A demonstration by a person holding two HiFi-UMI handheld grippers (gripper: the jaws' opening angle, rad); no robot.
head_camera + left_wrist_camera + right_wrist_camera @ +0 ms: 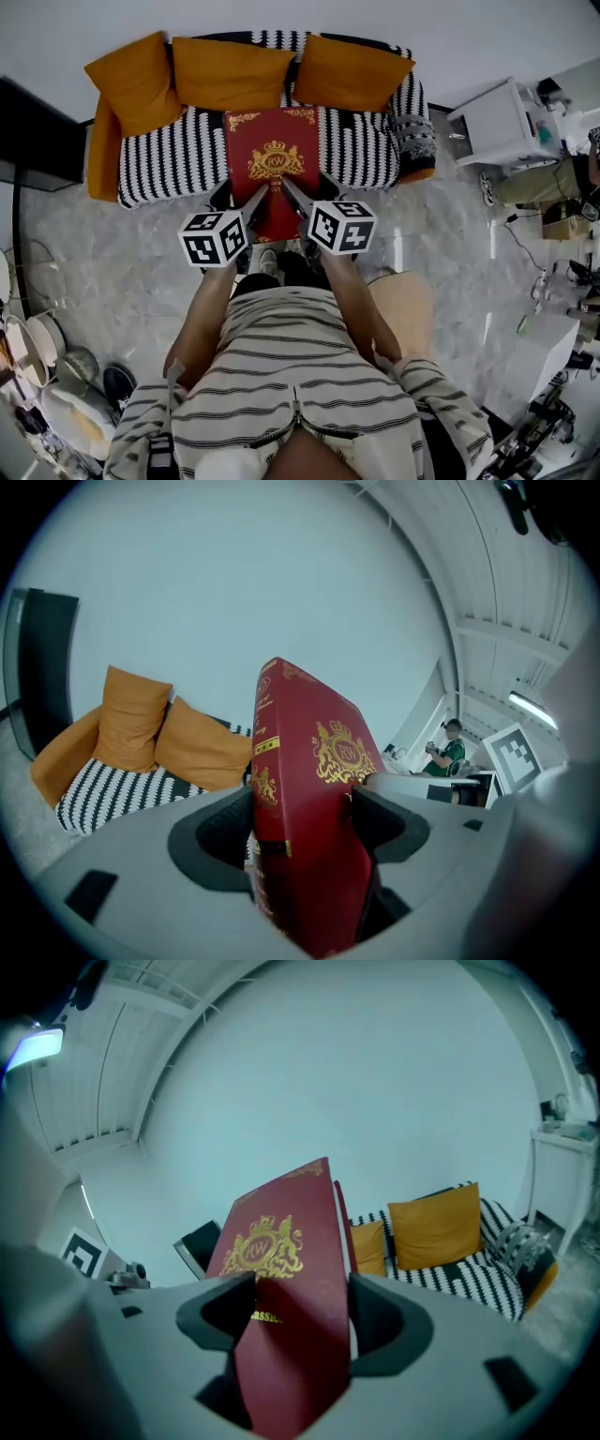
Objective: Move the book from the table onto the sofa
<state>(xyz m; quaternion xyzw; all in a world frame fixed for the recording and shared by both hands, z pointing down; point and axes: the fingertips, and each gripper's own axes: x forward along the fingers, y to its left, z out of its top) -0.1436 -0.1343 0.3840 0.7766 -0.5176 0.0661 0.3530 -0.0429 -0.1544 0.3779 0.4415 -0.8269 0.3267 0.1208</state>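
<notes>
A big red book (273,159) with a gold crest hangs in the air in front of the black-and-white striped sofa (169,155). My left gripper (242,208) is shut on the book's near left edge and my right gripper (302,206) on its near right edge. In the left gripper view the red book (309,808) stands edge-on between the dark pads, spine toward me. From the right gripper view the book (286,1326) fills the gap between the jaws, cover showing. The sofa (469,1269) lies ahead at the right there.
Three orange cushions (232,73) lean along the sofa's back. A white cabinet (497,122) stands to the sofa's right, with clutter and cables beyond. Bowls and plates (37,356) sit at the lower left. A seated person (448,752) shows far right in the left gripper view.
</notes>
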